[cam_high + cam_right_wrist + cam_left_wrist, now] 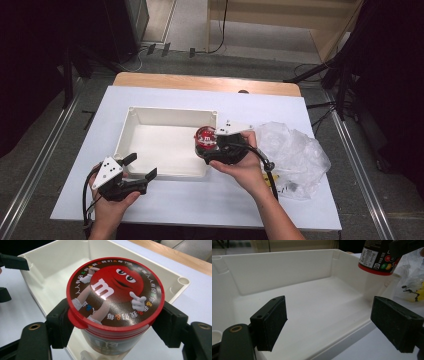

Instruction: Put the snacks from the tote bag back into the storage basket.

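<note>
One red-lidded candy tub (115, 296) sits clenched in the right tool (113, 322), held over the right rim of one white plastic bin (167, 142) on the surface (200, 200). The left tool (332, 325) stands released at the bin's near edge. The right gripper view shows the lid's cartoon face; the left gripper view shows the tub's nutrition label. One crumpled clear bag (295, 150) lies right of the bin.

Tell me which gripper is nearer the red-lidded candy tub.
Right. The right gripper is clamped on the candy tub, holding it over the white bin's right edge. The left gripper waits open at the bin's near-left rim, well apart from the tub.
</note>
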